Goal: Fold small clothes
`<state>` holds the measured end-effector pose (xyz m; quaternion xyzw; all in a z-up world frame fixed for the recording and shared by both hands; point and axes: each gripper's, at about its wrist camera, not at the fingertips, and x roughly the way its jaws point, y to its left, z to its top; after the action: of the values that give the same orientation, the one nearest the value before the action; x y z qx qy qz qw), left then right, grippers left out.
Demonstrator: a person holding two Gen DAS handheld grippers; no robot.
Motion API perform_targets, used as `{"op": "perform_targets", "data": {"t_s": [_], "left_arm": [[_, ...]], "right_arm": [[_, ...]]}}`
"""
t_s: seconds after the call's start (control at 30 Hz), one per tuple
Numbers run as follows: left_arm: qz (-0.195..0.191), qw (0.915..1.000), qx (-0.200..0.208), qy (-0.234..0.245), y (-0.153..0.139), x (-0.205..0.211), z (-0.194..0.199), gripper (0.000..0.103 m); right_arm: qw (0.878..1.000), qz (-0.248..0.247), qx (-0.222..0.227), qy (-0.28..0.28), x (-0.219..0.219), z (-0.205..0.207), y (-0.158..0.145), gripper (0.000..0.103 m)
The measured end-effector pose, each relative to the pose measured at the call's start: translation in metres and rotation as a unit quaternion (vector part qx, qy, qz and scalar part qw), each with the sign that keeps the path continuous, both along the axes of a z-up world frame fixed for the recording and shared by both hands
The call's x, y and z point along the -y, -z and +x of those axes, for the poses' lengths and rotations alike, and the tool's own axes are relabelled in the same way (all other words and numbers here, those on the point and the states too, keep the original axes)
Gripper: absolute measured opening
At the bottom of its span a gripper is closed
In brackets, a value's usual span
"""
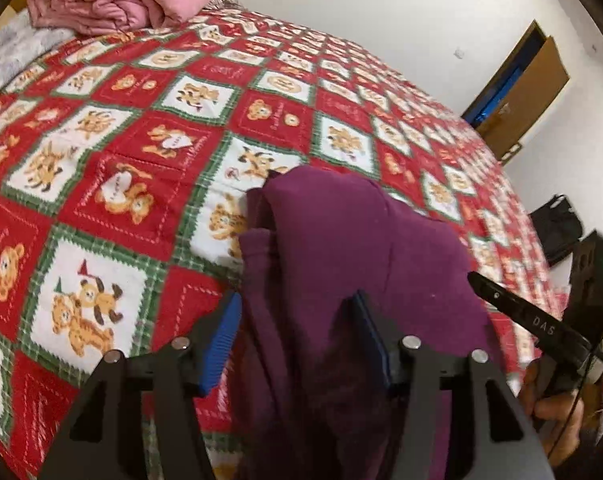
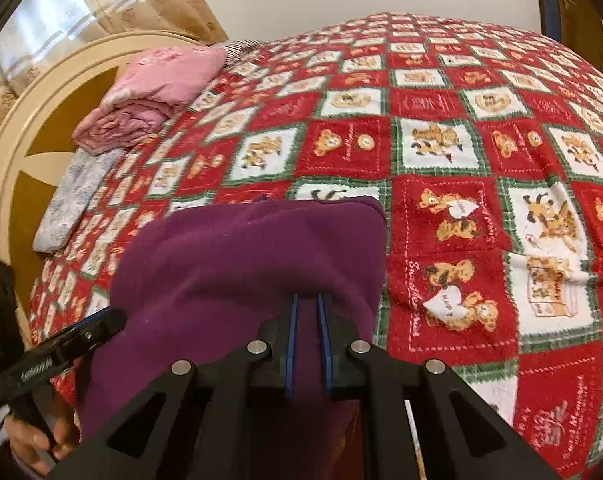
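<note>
A small purple garment point(image 1: 341, 248) lies bunched on a red, white and green bear-patterned bedspread point(image 1: 121, 152). My left gripper point(image 1: 297, 304) is open, its blue pads either side of a hanging fold of the garment. In the right wrist view the garment point(image 2: 241, 256) is draped over my right gripper point(image 2: 307, 300), whose blue pads are shut on a fold of it. The right gripper point(image 1: 477, 280) shows at the garment's right edge in the left wrist view; the left gripper point(image 2: 113, 316) shows at its left edge in the right wrist view.
A folded pink quilt point(image 1: 113, 0) and a pale grey pillow point(image 2: 73, 196) lie at the head of the bed by a cream headboard point(image 2: 17, 140). A brown door point(image 1: 521, 96) stands in the white wall. A black bag point(image 1: 557, 224) lies beyond the bed's right edge.
</note>
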<state>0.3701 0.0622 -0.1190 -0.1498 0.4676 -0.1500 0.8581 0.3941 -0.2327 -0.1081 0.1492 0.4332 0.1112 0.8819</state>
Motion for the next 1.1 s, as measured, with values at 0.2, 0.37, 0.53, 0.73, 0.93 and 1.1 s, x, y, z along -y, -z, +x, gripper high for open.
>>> {"op": "perform_targets", "data": {"t_s": [0.2,0.37,0.53,0.73,0.93,1.1], "left_arm": [[-0.052,0.9973,0.02,0.047,-0.02,0.002,-0.036,0.08],[0.004,0.9971,0.041,0.064,-0.013,0.022,-0.052,0.097],[0.019,0.9998,0.006,0.002,0.01,0.0,-0.053,0.097],[-0.066,0.9975,-0.017,0.017,0.026,-0.004,-0.049,0.098],[-0.099,0.9917,-0.01,0.081,0.03,0.015,-0.052,0.068],[-0.186,0.9796,-0.047,0.061,0.039,-0.016,-0.038,0.029]], "right_arm": [[0.984,0.163,0.059,0.026,0.031,-0.072,-0.019,0.082],[0.994,0.099,0.036,0.013,0.009,-0.089,-0.001,0.082],[0.996,0.089,0.002,-0.011,-0.013,-0.094,0.03,0.082],[0.998,0.037,-0.002,-0.049,-0.046,-0.097,0.048,0.079],[0.994,0.096,-0.034,-0.046,-0.032,-0.092,0.055,0.035],[0.985,0.161,-0.059,-0.021,-0.023,-0.096,0.057,0.026]]}}
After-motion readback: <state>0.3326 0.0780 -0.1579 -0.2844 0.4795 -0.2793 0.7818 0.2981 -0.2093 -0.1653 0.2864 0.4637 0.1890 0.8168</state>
